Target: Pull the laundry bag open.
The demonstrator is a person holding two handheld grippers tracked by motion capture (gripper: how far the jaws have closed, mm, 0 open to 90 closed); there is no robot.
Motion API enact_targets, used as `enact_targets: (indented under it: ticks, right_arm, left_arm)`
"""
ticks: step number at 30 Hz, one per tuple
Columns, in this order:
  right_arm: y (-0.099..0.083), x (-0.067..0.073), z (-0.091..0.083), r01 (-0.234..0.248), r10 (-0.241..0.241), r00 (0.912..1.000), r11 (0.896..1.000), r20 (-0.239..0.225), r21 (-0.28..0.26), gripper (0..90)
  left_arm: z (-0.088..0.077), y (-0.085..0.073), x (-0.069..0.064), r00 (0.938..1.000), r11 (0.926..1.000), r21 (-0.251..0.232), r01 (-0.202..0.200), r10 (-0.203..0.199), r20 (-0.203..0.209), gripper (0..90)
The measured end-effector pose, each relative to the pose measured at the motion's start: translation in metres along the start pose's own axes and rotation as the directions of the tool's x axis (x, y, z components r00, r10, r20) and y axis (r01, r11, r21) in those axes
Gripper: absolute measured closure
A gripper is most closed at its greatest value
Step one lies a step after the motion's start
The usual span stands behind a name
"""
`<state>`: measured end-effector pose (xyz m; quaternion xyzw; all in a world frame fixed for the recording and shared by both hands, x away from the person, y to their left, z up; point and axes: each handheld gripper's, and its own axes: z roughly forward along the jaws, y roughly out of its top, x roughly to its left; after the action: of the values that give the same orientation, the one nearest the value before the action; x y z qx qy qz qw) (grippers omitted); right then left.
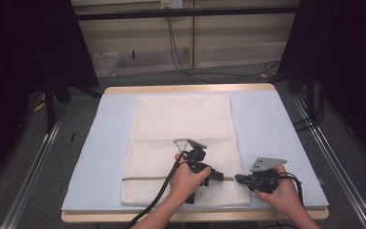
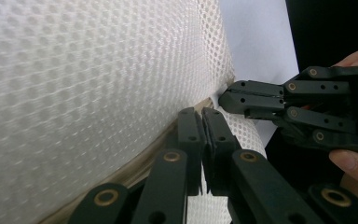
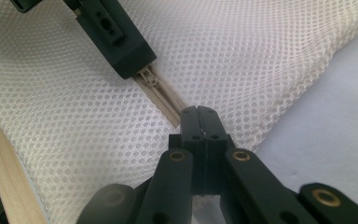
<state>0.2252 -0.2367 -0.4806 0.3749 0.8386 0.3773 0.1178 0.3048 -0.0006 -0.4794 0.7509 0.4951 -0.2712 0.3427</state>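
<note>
A white mesh bag (image 1: 181,129) lies flat on the blue-grey mat (image 1: 276,124), with a beige zipper (image 1: 143,179) running across it near the front edge. My left gripper (image 1: 220,176) is over the zipper line, and in the right gripper view its jaws (image 3: 126,60) are shut on the zipper pull (image 3: 147,77). Just to its right, my right gripper (image 1: 238,179) is shut on the zipper's end (image 3: 175,114) at the bag's right edge. In the left gripper view my left gripper (image 2: 201,114) presses into the mesh (image 2: 74,93), with the right gripper (image 2: 228,99) a short gap away.
The mat covers a wooden table (image 1: 186,88) whose front edge lies right under the hands. Bare mat shows left and right of the bag. Metal rails (image 1: 33,167) flank the table, and cables (image 1: 181,62) lie on the floor behind it.
</note>
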Motion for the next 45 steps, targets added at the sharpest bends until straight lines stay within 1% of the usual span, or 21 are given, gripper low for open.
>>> enact_targets:
  ticks: [2,3,9,11,12,13,14,15,16,21,22,24,25,31,33,35,36,37,40,41,45]
  right_arm:
    - [0.000,0.000,0.000,0.001,-0.001,1.0000,1.000,0.000,-0.003,90.0]
    - [0.000,0.000,0.000,0.004,-0.004,1.0000,1.000,0.001,-0.005,90.0]
    - [0.000,0.000,0.000,0.002,-0.002,1.0000,1.000,-0.001,-0.002,90.0]
    - [0.000,0.000,0.000,0.000,0.000,1.0000,1.000,-0.001,-0.001,90.0]
    - [0.000,0.000,0.000,0.000,0.000,1.0000,1.000,-0.001,-0.001,90.0]
    - [0.000,0.000,0.000,-0.001,0.001,1.0000,1.000,0.000,-0.001,90.0]
    - [0.000,0.000,0.000,-0.006,0.006,1.0000,1.000,0.000,0.000,90.0]
    - [0.000,0.000,0.000,-0.008,0.008,1.0000,1.000,0.000,-0.001,90.0]
    - [0.000,-0.001,0.000,-0.003,0.003,1.0000,1.000,0.003,-0.003,90.0]
    - [0.000,0.000,0.000,-0.004,0.004,1.0000,1.000,0.003,-0.002,90.0]
    - [0.000,0.000,0.000,-0.004,0.004,1.0000,1.000,0.000,-0.004,90.0]
    - [0.000,0.000,0.000,-0.002,0.002,1.0000,1.000,0.000,-0.003,90.0]
    - [0.000,0.000,0.000,-0.001,0.001,1.0000,1.000,0.000,-0.002,90.0]
    - [0.000,-0.001,0.000,-0.007,0.007,1.0000,1.000,-0.002,0.000,90.0]
    - [0.000,-0.001,0.000,-0.004,0.004,1.0000,1.000,0.001,-0.002,90.0]
    - [0.000,-0.001,0.000,-0.008,0.008,1.0000,1.000,0.000,0.000,90.0]
    - [0.000,-0.001,0.000,-0.008,0.008,1.0000,1.000,0.000,0.000,90.0]
    - [0.000,0.000,0.000,-0.008,0.008,1.0000,1.000,0.002,0.000,90.0]
    - [0.000,0.000,0.000,-0.007,0.007,1.0000,1.000,0.003,-0.003,90.0]
    - [0.000,-0.001,0.000,-0.007,0.008,1.0000,1.000,0.002,-0.003,90.0]
    - [0.000,-0.001,0.000,-0.011,0.011,0.9999,1.000,-0.001,-0.003,90.0]
  left_arm:
    - [-0.004,0.000,0.003,0.9999,0.9999,0.002,-0.011,0.011,-0.013,87.4]
    - [-0.006,-0.001,0.004,1.0000,1.0000,0.005,0.001,-0.001,0.006,87.4]
    - [-0.016,-0.003,0.008,1.0000,1.0000,0.000,-0.009,0.009,-0.002,87.4]
    - [-0.018,-0.003,0.010,1.0000,1.0000,-0.001,-0.003,0.003,0.005,87.4]
    - [-0.018,-0.003,0.010,1.0000,1.0000,-0.001,-0.003,0.003,0.005,87.4]
    - [-0.019,-0.004,0.011,0.9999,1.0000,-0.006,-0.007,0.007,-0.014,87.4]
    - [-0.021,-0.003,0.012,1.0000,1.0000,0.004,-0.005,0.005,0.001,87.4]
    - [-0.021,-0.004,0.013,0.9999,1.0000,-0.005,0.000,0.000,-0.010,87.4]
    - [-0.022,-0.005,0.014,1.0000,1.0000,-0.004,0.001,-0.001,0.000,87.4]
    - [-0.026,-0.007,0.016,0.9999,0.9999,-0.010,-0.012,0.012,-0.006,87.4]
    - [-0.026,-0.007,0.017,0.9999,0.9999,-0.009,-0.009,0.009,0.006,87.4]
    - [-0.028,-0.008,0.018,1.0000,0.9998,-0.021,0.000,-0.001,-0.003,87.4]
    - [-0.031,-0.008,0.020,1.0000,0.9999,-0.013,0.000,0.000,-0.001,87.4]
    - [-0.039,-0.012,0.028,0.9999,0.9993,-0.034,0.016,-0.016,0.006,87.4]
    - [-0.040,-0.013,0.030,0.9996,0.9994,-0.029,0.019,-0.018,0.024,87.4]
    - [-0.041,-0.013,0.030,0.9998,0.9993,-0.034,0.014,-0.014,0.012,87.4]
    - [-0.042,-0.013,0.030,0.9996,0.9992,-0.031,0.025,-0.024,0.016,87.4]
    - [-0.044,-0.013,0.030,0.9999,0.9995,-0.029,0.012,-0.012,0.004,87.4]
    - [-0.047,-0.012,0.031,0.9999,0.9993,-0.036,0.007,-0.007,-0.008,87.3]
    - [-0.048,-0.013,0.031,1.0000,0.9993,-0.035,0.010,-0.010,0.002,87.4]
    - [-0.052,-0.015,0.035,0.9999,0.9994,-0.032,0.015,-0.015,-0.002,87.3]
